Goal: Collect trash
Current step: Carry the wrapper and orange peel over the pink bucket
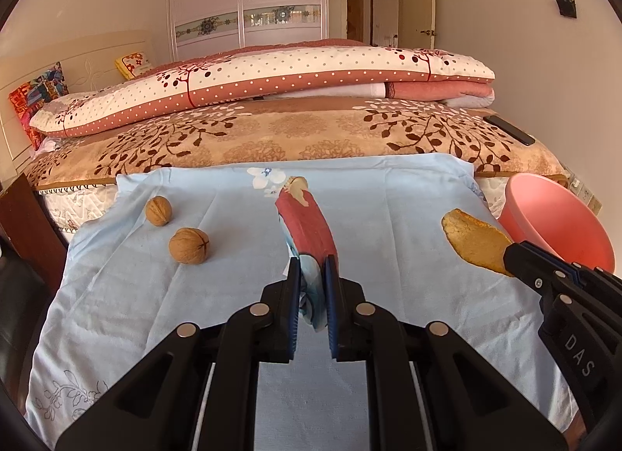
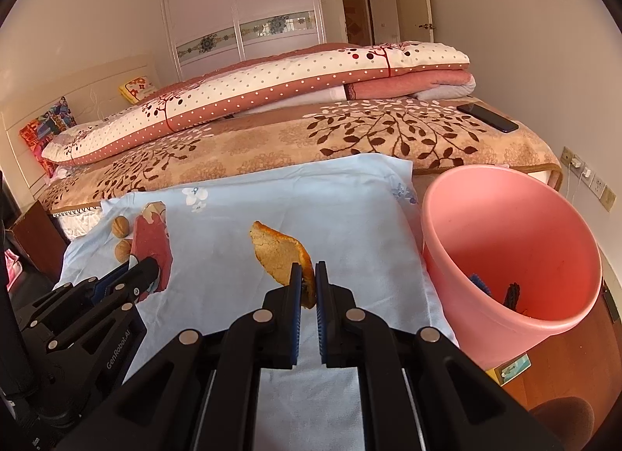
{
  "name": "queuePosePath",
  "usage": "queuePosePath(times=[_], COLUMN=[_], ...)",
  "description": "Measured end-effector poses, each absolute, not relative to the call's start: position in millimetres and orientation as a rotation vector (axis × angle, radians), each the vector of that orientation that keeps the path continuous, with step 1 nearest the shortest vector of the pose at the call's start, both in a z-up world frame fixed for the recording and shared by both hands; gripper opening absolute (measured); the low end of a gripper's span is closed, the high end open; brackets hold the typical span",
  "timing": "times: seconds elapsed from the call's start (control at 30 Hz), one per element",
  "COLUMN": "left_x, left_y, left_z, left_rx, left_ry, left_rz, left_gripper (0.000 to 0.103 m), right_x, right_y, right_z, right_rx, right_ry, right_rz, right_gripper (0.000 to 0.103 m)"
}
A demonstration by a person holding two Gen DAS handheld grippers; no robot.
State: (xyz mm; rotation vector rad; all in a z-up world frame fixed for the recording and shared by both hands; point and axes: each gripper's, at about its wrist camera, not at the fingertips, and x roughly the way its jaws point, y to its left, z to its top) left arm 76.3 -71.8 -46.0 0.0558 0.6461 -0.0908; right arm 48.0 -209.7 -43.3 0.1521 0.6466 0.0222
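My left gripper (image 1: pixel 313 260) is shut on a red and pale-blue snack wrapper (image 1: pixel 305 223) and holds it up over the light blue cloth (image 1: pixel 233 276). My right gripper (image 2: pixel 308 266) is shut on a piece of orange peel (image 2: pixel 278 253), held above the cloth. The peel (image 1: pixel 474 243) and the right gripper (image 1: pixel 513 255) also show in the left wrist view; the wrapper (image 2: pixel 151 241) and the left gripper (image 2: pixel 151 264) show in the right wrist view. A pink bin (image 2: pixel 458 256) stands to the right with dark items inside. Two walnuts (image 1: pixel 189 245) lie on the cloth at left.
The cloth covers a table in front of a bed (image 1: pixel 272 136) piled with folded quilts (image 1: pixel 272 74). A black phone (image 2: pixel 488 117) lies on the bed's right corner. A dark wooden nightstand (image 1: pixel 23 218) is at the left. Wall sockets (image 2: pixel 587 175) sit behind the bin.
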Motion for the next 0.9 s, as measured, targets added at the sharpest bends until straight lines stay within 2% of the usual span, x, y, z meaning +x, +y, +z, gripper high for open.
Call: queuePosePath(times=[0.9], left_x=[71], left_y=[-185], left_z=[-14], left_rx=[0.188], left_ry=[0.556], left_rz=[-0.315], left_gripper=[0.011], right_x=[24], right_y=[-332], right_z=[-21], right_rx=[0.289], right_ry=[0.567], right_rz=[-0.238], right_gripper=[0.006])
